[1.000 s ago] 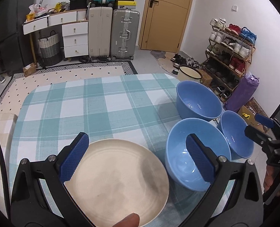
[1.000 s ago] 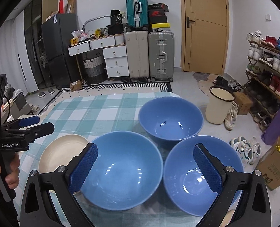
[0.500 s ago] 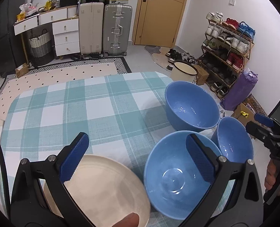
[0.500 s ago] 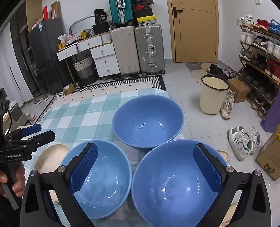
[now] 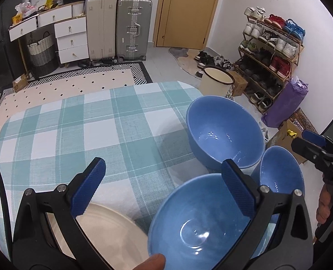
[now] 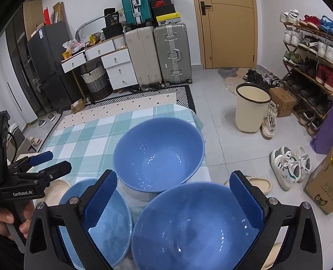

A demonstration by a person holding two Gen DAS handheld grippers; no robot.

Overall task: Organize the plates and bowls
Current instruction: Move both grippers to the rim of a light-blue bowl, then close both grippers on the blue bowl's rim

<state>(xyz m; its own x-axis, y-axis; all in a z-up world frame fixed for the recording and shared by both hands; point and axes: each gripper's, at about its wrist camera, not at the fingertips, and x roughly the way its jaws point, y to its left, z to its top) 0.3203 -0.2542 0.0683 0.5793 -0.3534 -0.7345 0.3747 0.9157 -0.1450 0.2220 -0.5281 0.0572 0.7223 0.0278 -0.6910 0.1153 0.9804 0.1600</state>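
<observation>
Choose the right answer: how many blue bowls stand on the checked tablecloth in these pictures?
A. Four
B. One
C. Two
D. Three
D. The right wrist view shows three blue bowls: the far bowl, the left near bowl and the right near bowl, all on the checked tablecloth; the only other dish is a cream plate.
</observation>
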